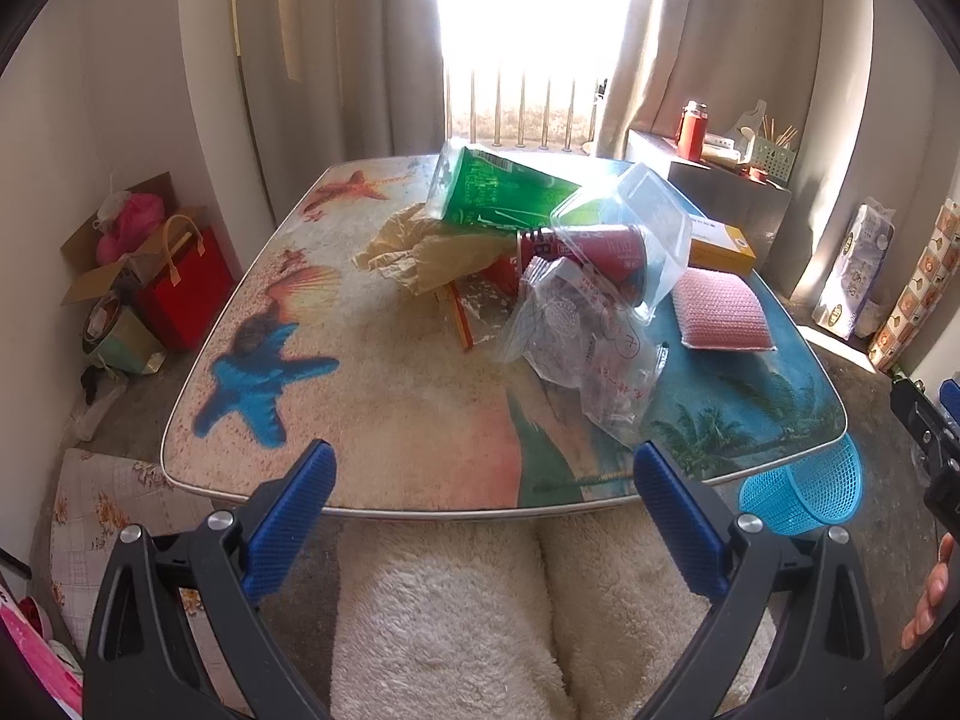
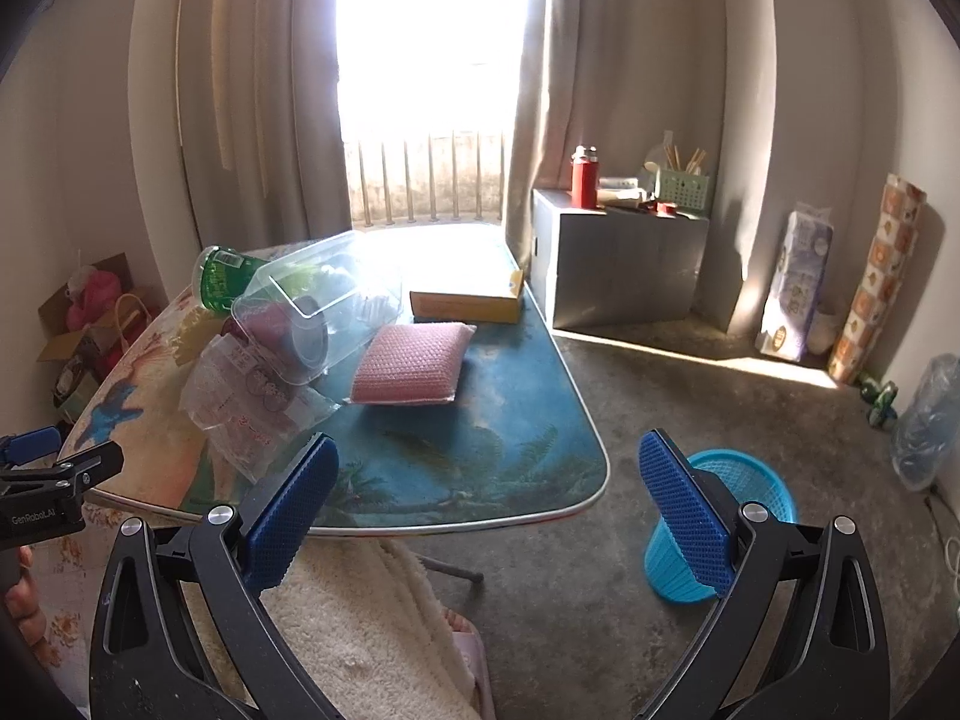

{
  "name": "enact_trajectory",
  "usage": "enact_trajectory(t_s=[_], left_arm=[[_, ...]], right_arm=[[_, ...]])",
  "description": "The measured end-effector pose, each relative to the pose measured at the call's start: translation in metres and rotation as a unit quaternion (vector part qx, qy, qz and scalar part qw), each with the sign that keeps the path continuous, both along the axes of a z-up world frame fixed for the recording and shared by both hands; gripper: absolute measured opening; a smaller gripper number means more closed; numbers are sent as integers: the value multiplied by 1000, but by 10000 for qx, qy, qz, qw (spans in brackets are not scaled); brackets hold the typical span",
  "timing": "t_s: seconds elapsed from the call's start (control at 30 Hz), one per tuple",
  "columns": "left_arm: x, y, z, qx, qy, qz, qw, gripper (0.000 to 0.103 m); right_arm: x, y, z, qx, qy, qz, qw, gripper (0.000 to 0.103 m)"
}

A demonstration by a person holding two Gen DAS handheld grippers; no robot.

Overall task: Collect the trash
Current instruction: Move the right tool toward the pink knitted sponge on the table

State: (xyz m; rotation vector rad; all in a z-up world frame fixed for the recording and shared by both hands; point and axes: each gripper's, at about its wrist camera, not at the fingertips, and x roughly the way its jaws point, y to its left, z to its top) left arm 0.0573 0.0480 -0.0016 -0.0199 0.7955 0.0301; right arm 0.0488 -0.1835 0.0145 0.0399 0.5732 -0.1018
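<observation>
Trash is lying heaped toward the far middle of the low beach-print table [image 1: 420, 396]: a green cylindrical snack canister [image 1: 498, 192] on its side, a crumpled tan paper bag [image 1: 420, 252], a red drink can [image 1: 585, 252] lying partly inside an overturned clear plastic clamshell box [image 1: 636, 228], and a crinkled clear printed plastic bag [image 1: 576, 330] nearest my edge of the table. A pink bubble-wrap pouch [image 2: 414, 363] and a flat yellow carton [image 2: 465, 303] are resting apart from the heap, toward the table's right edge.

I am holding both claws short of the near edge. My left gripper [image 1: 483, 516] is spread wide and pinching nothing; my right gripper [image 2: 486, 516] is likewise spread and empty.

The blue mesh plastic wastebasket [image 2: 729, 531] is standing on the floor just off the table's near right corner. I cannot tell from either view whether it is holding anything. The clamshell is partly covering the can; the canister's contents are not visible.

In my judgement no collecting is done yet. The clear bag is the sensible first pick: I should be approaching low and closing on a bunched fold, not a single flat layer, since thin film is likely to slip. Lifting slowly should be avoiding dragging the clamshell and can.
</observation>
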Motion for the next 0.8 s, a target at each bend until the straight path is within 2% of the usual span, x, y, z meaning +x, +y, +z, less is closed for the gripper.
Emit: enact_trajectory(t_s=[0.1,0.27,0.37,0.47,0.57,0.63,0.7,0.8], left_arm=[[12,6,-1,-293,-8,-254,9992,97],[38,15,-1,-851,95,-465,9952,97],[53,19,5,-1107,11,-544,9924,97],[66,18,6,-1232,-36,-663,9902,97],[77,16,5,-1366,-64,-873,9868,97],[86,14,5,-1341,-74,-902,9868,97],[92,14,6,-1337,-135,-912,9867,97],[99,17,9,-1347,-216,-909,9865,97]], right_arm=[[11,0,3,67,-75,147,9998,96],[45,1,-4,276,343,288,9986,96],[61,6,-1,264,349,448,9980,96],[75,13,-1,165,399,785,9960,96],[90,19,-8,2,587,1210,9909,96],[101,22,-13,-137,790,1285,9885,96],[115,22,-16,-43,973,1309,9866,96],[131,15,-16,374,1129,1211,9855,96]])
